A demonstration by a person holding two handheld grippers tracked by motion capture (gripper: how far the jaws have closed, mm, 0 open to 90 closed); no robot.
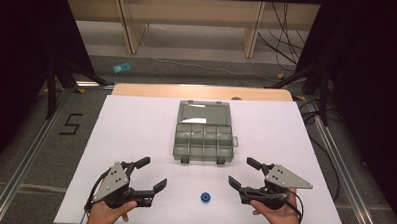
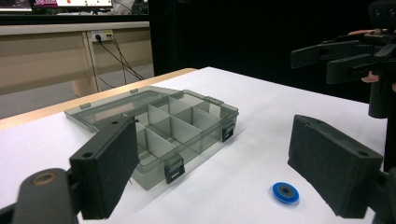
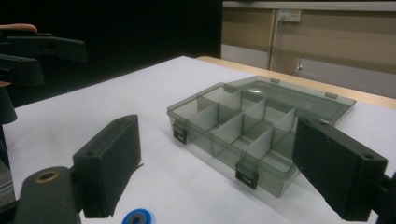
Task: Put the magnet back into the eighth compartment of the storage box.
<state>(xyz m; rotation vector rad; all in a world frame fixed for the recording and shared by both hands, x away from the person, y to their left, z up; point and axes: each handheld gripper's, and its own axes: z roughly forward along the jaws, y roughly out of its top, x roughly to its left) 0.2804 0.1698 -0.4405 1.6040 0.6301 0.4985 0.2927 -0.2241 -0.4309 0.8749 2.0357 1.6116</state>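
Note:
A grey see-through compartment box (image 1: 204,137) lies open at the middle of the white table, its lid folded back toward the far side; its compartments (image 2: 173,123) (image 3: 243,126) look empty. A small blue ring-shaped disc (image 1: 205,197) lies flat on the table near the front edge, also seen low between the jaws (image 2: 285,192) (image 3: 137,217). My left gripper (image 1: 151,174) rests at the front left, open, nothing between its jaws. My right gripper (image 1: 244,172) rests at the front right, open and empty. The disc lies between the two grippers, touching neither.
The white sheet (image 1: 136,130) covers the table, with a wooden strip (image 1: 202,92) along its far edge. Beyond it are wooden furniture legs, cables and a blue item (image 1: 121,68) on the floor. Dark curtains and stands flank both sides.

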